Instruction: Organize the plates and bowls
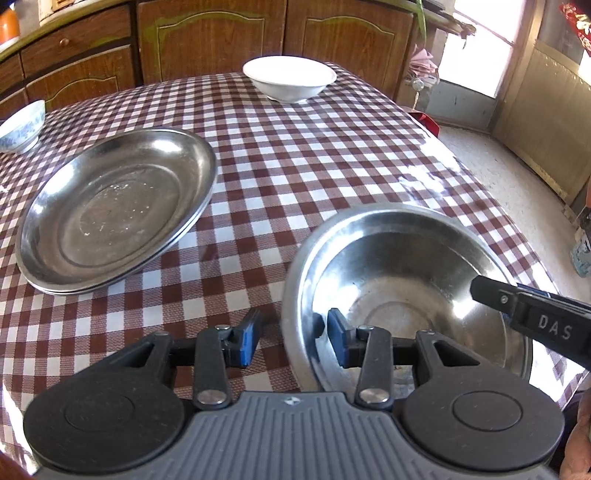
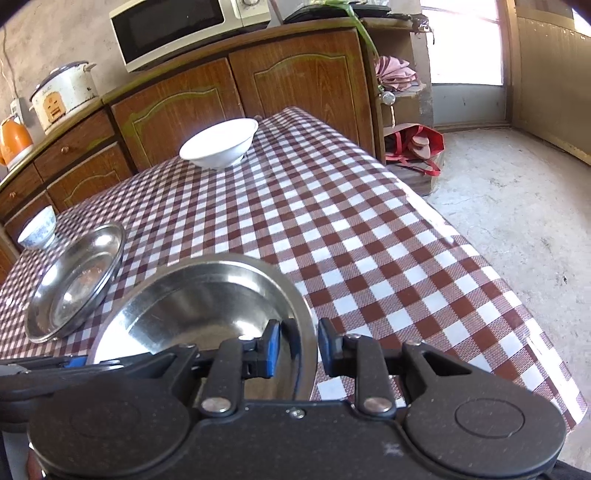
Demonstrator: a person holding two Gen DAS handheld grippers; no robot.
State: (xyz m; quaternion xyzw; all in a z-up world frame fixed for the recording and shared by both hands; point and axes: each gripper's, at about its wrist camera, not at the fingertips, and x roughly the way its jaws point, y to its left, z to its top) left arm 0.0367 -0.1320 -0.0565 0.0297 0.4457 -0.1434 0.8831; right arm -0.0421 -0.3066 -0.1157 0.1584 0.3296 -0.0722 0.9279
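Note:
A steel bowl [image 1: 399,280] sits at the near right of the checked table; it also shows in the right wrist view [image 2: 207,295]. My left gripper [image 1: 291,338] is open, its jaws straddling the bowl's left rim without pinching it. My right gripper [image 2: 297,345] is open, straddling the bowl's right rim; one of its fingers [image 1: 517,306] reaches into the left wrist view. Stacked steel plates [image 1: 114,210] lie to the left, also in the right wrist view [image 2: 77,280]. A white bowl [image 1: 290,79] stands at the far edge, also in the right wrist view [image 2: 219,142]. A blue-patterned small bowl [image 1: 22,127] is far left, also in the right wrist view [image 2: 38,227].
Wooden cabinets [image 2: 236,99] stand behind the table, with a microwave [image 2: 177,29], rice cooker [image 2: 62,96] and orange kettle [image 2: 14,138] on top. The table's right edge [image 2: 480,254] drops to a concrete floor. A red bag [image 2: 417,147] lies on the floor.

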